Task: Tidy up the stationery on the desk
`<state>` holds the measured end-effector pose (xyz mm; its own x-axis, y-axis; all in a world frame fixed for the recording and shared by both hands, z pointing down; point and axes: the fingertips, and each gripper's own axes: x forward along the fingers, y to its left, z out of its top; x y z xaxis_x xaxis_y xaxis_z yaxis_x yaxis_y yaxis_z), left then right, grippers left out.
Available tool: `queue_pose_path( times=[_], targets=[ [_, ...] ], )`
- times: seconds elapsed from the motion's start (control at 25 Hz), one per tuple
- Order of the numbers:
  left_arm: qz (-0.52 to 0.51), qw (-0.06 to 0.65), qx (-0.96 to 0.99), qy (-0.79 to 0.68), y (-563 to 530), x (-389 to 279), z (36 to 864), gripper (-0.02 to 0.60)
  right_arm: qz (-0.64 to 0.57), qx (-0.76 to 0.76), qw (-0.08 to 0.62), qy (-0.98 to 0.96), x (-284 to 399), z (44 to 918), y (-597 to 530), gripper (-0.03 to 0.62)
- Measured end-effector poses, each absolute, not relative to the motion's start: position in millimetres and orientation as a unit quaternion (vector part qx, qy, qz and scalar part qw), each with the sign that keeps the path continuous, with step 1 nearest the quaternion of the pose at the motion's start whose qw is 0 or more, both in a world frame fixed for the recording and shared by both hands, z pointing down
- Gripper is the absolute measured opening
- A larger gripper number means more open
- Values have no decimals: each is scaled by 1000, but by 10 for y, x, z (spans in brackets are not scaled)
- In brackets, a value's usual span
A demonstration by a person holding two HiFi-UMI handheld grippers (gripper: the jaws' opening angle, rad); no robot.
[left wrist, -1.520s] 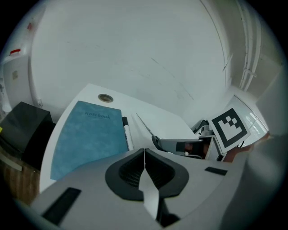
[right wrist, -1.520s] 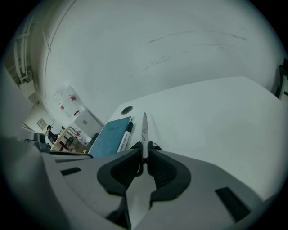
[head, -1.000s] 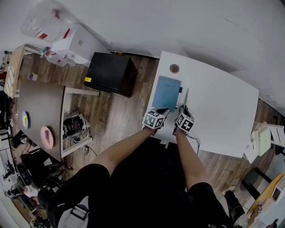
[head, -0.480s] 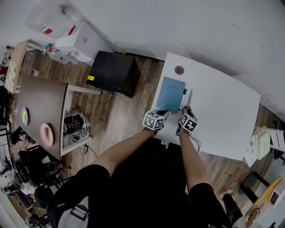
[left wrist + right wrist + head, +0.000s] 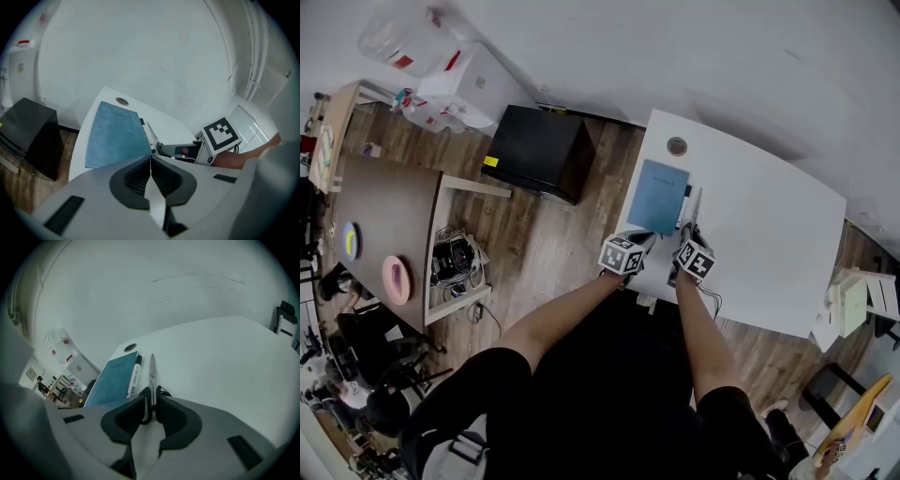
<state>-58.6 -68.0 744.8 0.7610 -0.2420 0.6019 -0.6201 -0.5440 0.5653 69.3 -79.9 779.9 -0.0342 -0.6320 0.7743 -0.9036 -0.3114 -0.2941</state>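
White desk (image 5: 769,234) seen from above. The person's two arms reach over its near edge towards the left end, with a gripper in each hand. A blue notebook (image 5: 659,195) lies flat close to the desk's left edge, its long side running parallel to that edge. A round grommet (image 5: 677,146) is set in the top beyond it, towards the far-left corner. Just right of the notebook lies a white marker (image 5: 135,376), black cap at its far end, lengthwise along the notebook's right side. Just right of the marker are the scissors (image 5: 152,367), parallel to it, blades closed and pointing towards the far edge. Right gripper (image 5: 153,392): jaws partly closed, pads pressed on the scissors' black handle from both sides, with the blades sticking out ahead of the tips. Left gripper (image 5: 150,157): jaws fully together, with nothing showing between the pads. Its tips sit right at the notebook's near right corner, but from this angle it is unclear whether they touch or nip that corner. The two grippers are side by side at the near edge, close but apart, the left one nearer the desk's left edge. Off the desk, on the wooden floor (image 5: 553,244) to its left, stands a black box (image 5: 534,155).
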Motion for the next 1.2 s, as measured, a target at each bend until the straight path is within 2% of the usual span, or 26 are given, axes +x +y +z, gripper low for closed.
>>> queue_pose_path(
  times=[0.4,0.92,1.08,1.2],
  targets=[
    [243,400,846,-255,-580,-604,7452,17,452,658,165,-580,632,7775,-823,140],
    [222,384,865,-233,-454,-436,7231,17,433,652,121,-610,674,7220,-537,146],
    [210,356,882,-227,-286,-368,7035,17,445,602,86,-657,518,6959,-327,135],
    [193,336,887,-251,-116,-362,6798,17,410,573,92,-704,390,6661,-161,79]
  ],
)
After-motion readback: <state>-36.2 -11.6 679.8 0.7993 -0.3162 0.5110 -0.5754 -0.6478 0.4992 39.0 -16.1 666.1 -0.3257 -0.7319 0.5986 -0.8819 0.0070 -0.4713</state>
